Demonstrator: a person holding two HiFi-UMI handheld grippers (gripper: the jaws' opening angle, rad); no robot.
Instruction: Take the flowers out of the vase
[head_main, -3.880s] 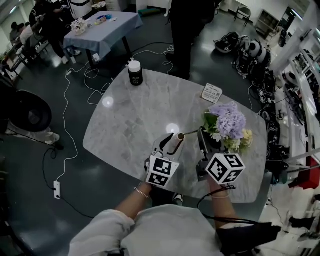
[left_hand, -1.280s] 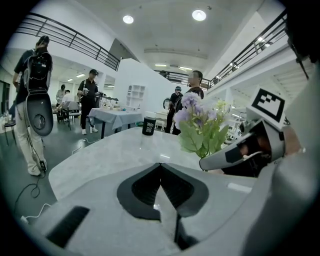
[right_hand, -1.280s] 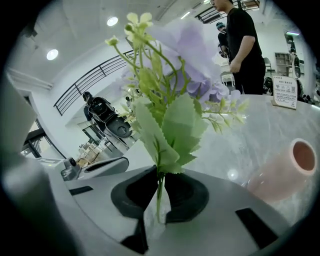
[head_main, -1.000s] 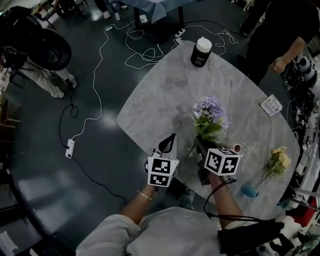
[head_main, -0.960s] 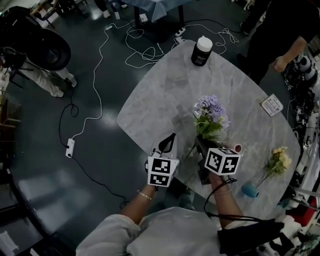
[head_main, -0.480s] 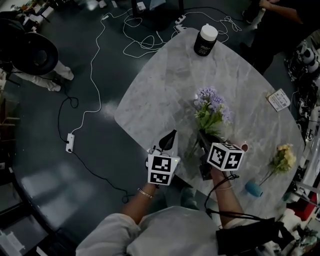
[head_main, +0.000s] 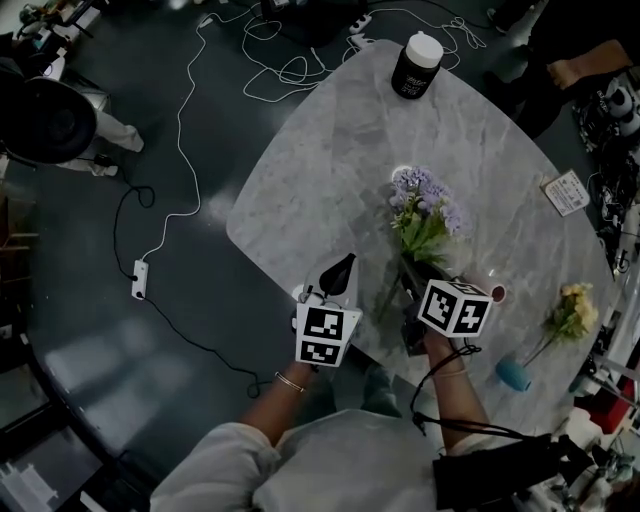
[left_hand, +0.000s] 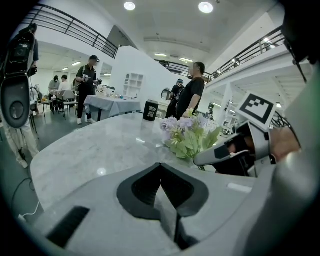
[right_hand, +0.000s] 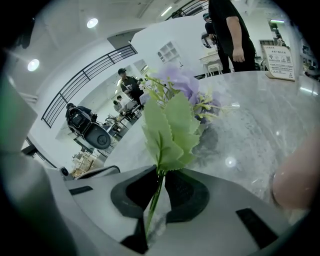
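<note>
My right gripper (head_main: 408, 272) is shut on the green stem (right_hand: 156, 192) of a purple flower sprig (head_main: 425, 195), whose leaves and blooms (right_hand: 175, 80) rise in front of the jaws over the marble table (head_main: 330, 150). A small pinkish round thing (head_main: 497, 293), perhaps the vase's mouth, sits just right of that gripper and shows blurred in the right gripper view (right_hand: 297, 182). A yellow flower (head_main: 572, 310) lies on the table at the right, its stem ending in a teal piece (head_main: 513, 373). My left gripper (head_main: 343, 265) is shut and empty, left of the sprig (left_hand: 182, 125).
A black jar with a white lid (head_main: 415, 65) stands at the table's far edge, and a small card (head_main: 567, 192) lies at the right. A person (head_main: 590, 60) stands beyond the table. Cables and a power strip (head_main: 139, 279) lie on the dark floor.
Both grippers have sunk a little towards the table, the purple sprig going down with the right one. Both stay shut. The yellow flower has not moved.
</note>
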